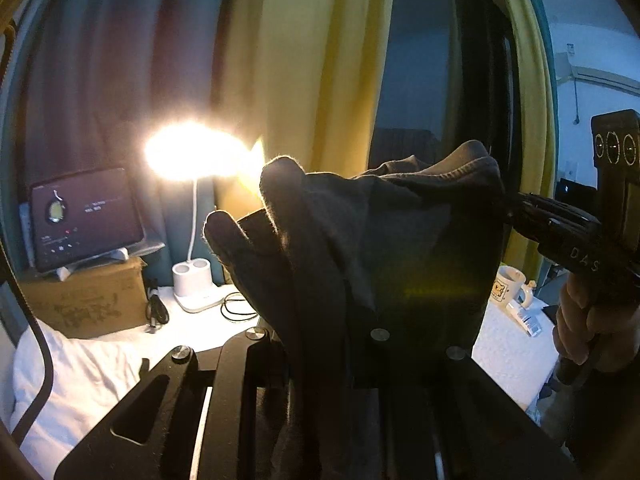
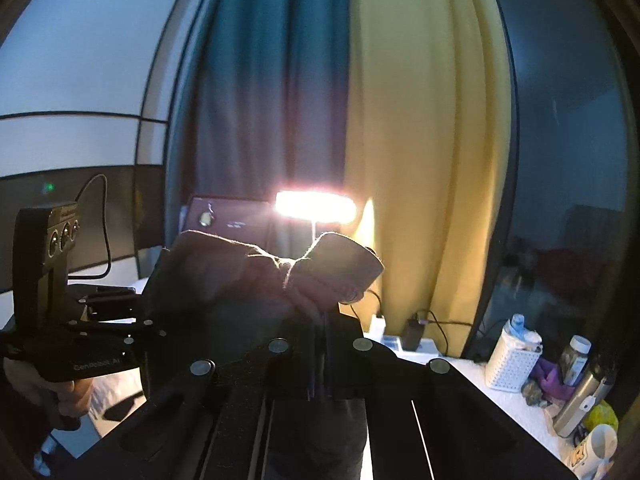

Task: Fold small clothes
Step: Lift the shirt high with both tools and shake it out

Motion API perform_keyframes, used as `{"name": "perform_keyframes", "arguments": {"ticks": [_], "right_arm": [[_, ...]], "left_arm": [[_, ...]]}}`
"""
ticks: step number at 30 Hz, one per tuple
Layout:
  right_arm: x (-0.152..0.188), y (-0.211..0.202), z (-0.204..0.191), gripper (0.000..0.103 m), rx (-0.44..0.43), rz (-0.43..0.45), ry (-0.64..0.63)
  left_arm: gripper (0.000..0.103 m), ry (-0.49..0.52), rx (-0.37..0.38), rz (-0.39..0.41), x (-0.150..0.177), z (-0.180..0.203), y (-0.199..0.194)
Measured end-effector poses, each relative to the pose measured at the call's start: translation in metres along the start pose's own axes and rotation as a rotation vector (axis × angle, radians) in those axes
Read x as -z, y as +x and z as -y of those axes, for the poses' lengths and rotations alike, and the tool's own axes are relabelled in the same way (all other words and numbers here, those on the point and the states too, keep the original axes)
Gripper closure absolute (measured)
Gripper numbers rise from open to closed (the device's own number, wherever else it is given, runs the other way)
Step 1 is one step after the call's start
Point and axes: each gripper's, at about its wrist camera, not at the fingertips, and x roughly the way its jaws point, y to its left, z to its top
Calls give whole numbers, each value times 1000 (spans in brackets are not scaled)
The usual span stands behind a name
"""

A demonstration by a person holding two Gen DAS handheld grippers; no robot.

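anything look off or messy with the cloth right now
Nothing damaged or spilled. The dark garment hangs bunched and creased in the air between the left gripper and right gripper, not spread flat; the lit desk lamp glares behind it.

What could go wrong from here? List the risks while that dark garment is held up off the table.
1. The dark garment hangs bunched between the left gripper and right gripper; a thin edge grip may slip.
2. The lit desk lamp and mug stand close behind; swinging cloth could catch them.
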Motion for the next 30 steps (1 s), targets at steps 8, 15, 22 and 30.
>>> {"name": "perform_keyframes", "arguments": {"ticks": [8,15,22,30], "right_arm": [[-21,-27,-34,100,-53,71,-44],[-31,-39,-64,100,-120,111,-85],[-26,-35,-88,100,-166,102,-94],[-4,21,-93,100,-145,-10,-92]], "left_arm": [[87,29,-58,64,-10,-12,-42],[87,85,-138,83,-9,-22,-82],[87,85,-176,62,4,-29,-100],[87,10,-182,-33,29,-59,-70]]}}
